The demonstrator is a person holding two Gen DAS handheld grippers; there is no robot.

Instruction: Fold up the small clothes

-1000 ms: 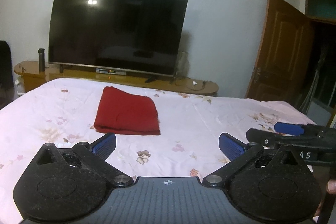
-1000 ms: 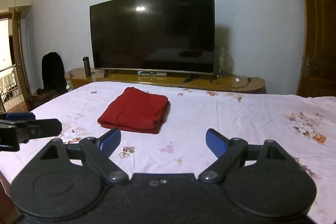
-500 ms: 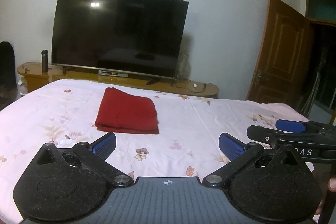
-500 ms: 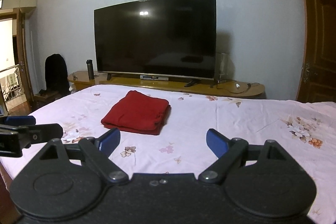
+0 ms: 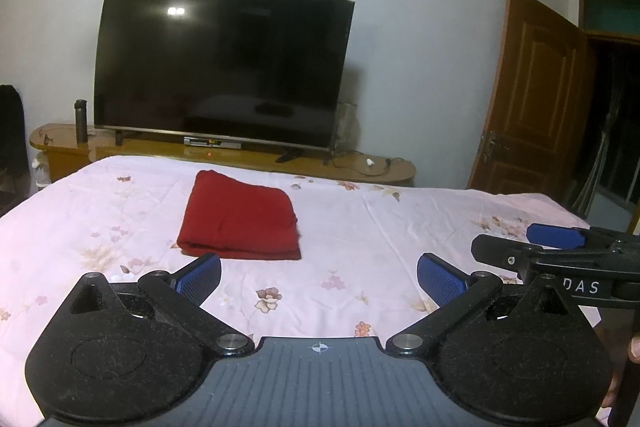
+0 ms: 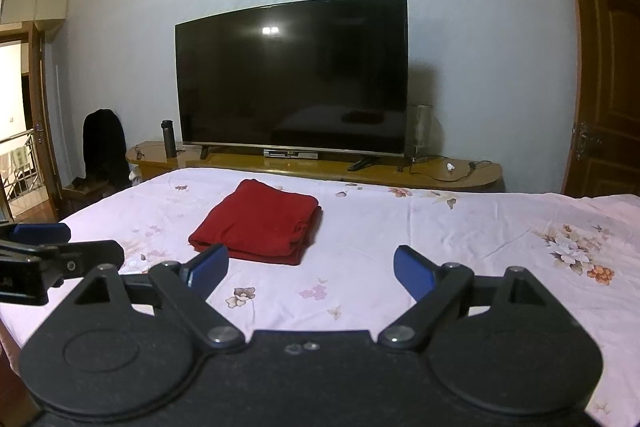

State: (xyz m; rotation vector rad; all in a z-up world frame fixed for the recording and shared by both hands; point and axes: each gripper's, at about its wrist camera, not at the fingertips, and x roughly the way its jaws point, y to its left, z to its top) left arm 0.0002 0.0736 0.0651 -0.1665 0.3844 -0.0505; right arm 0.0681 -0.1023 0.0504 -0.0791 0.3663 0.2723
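Observation:
A red garment (image 5: pixel 240 217) lies folded into a neat rectangle on the pink floral bed sheet (image 5: pixel 380 227), toward the far side. It also shows in the right wrist view (image 6: pixel 258 227). My left gripper (image 5: pixel 318 277) is open and empty, held above the near part of the bed, well short of the garment. My right gripper (image 6: pixel 310 269) is open and empty, also back from the garment. Each gripper shows at the edge of the other's view: the right one (image 5: pixel 560 247) and the left one (image 6: pixel 40 247).
A large black TV (image 5: pixel 224 67) stands on a low wooden cabinet (image 5: pixel 240 155) beyond the bed, with a dark flask (image 5: pixel 81 121) at its left end. A wooden door (image 5: pixel 528 99) stands open at the right. A dark chair (image 6: pixel 102 151) is at the left.
Both grippers have pulled back and risen a little from the bed, so the folded garment looks farther away. Both stay open.

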